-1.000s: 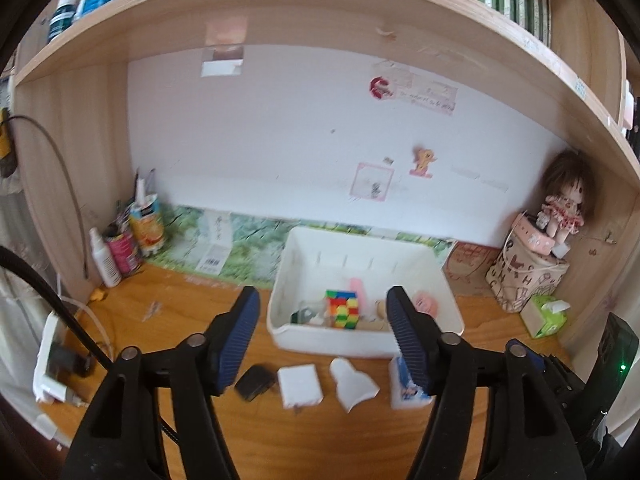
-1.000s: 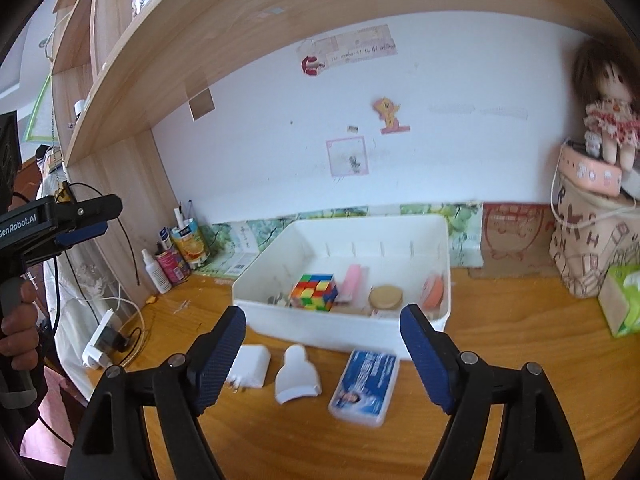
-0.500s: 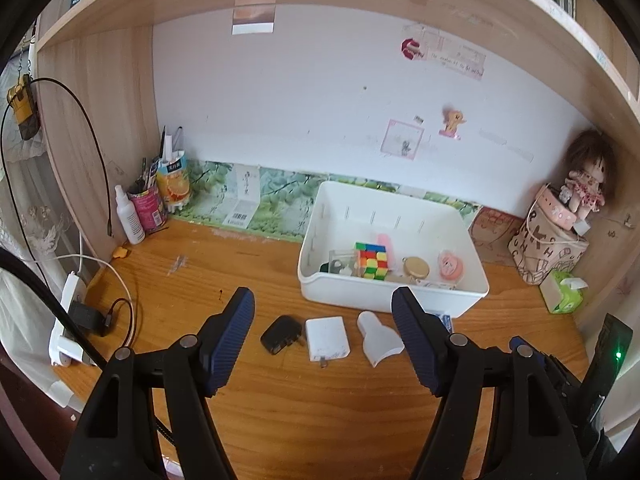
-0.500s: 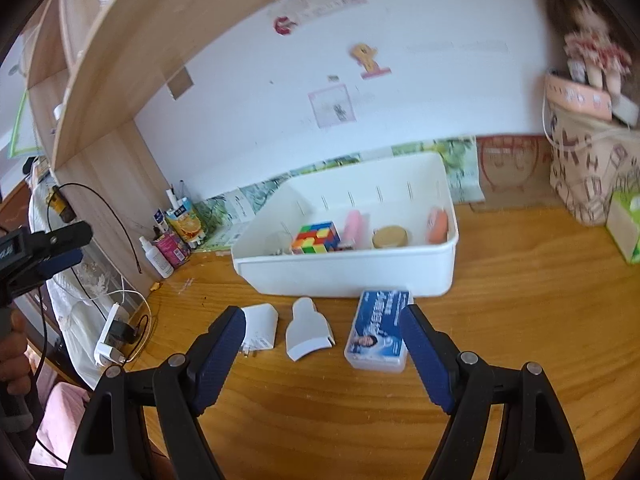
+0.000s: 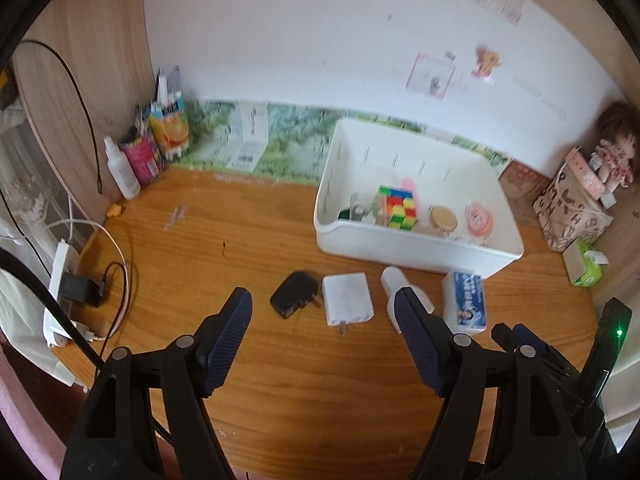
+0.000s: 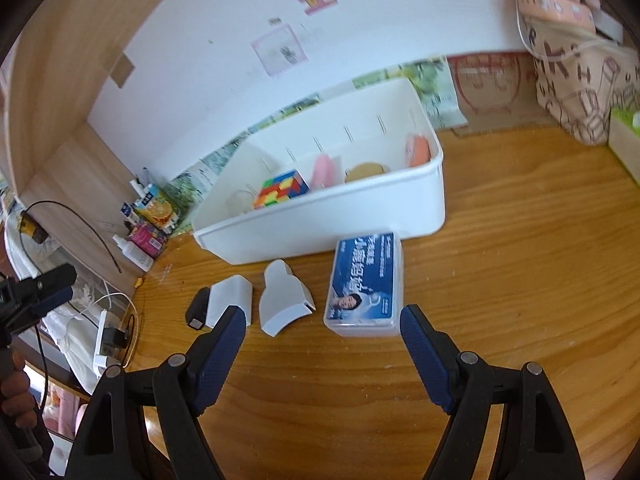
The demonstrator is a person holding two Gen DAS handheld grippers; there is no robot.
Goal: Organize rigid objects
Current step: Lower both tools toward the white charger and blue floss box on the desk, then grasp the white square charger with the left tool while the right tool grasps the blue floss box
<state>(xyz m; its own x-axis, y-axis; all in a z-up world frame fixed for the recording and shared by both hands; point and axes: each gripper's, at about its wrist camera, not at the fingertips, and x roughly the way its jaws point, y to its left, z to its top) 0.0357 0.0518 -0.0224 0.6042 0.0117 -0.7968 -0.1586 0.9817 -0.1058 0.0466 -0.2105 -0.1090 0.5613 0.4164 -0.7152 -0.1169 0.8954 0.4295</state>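
Stock as I read it from my station. Already stowed in the white rectangular plastic bin (image 5: 416,248), which sits toward the back right of the wooden worktop (image 5: 200,240): one multicoloured puzzle cube (image 5: 398,208), one pink upright piece (image 6: 324,170), one round tan wooden lid or disc (image 5: 443,218), one round pink case (image 5: 479,219), plus a small clear item at the bin's left end that I cannot identify. Still outstanding, in a row on the worktop just in front of the bin's near wall, left to right: one black plug adapter (image 5: 294,294), one white square charger block (image 5: 347,299), one white curved plastic scoop-like piece (image 6: 285,298), one blue-labelled clear plastic box (image 6: 366,284), its far end almost at the bin wall. I judge the task roughly half done, four pieces to go. My left claw (image 5: 322,314) is angled down over the adapter and charger; its jaws have just been opening and stand spread, nothing between them. My right claw (image 6: 322,326) is tilted down toward the scoop piece and the blue-labelled box, jaws spread wide, empty, touching nothing.
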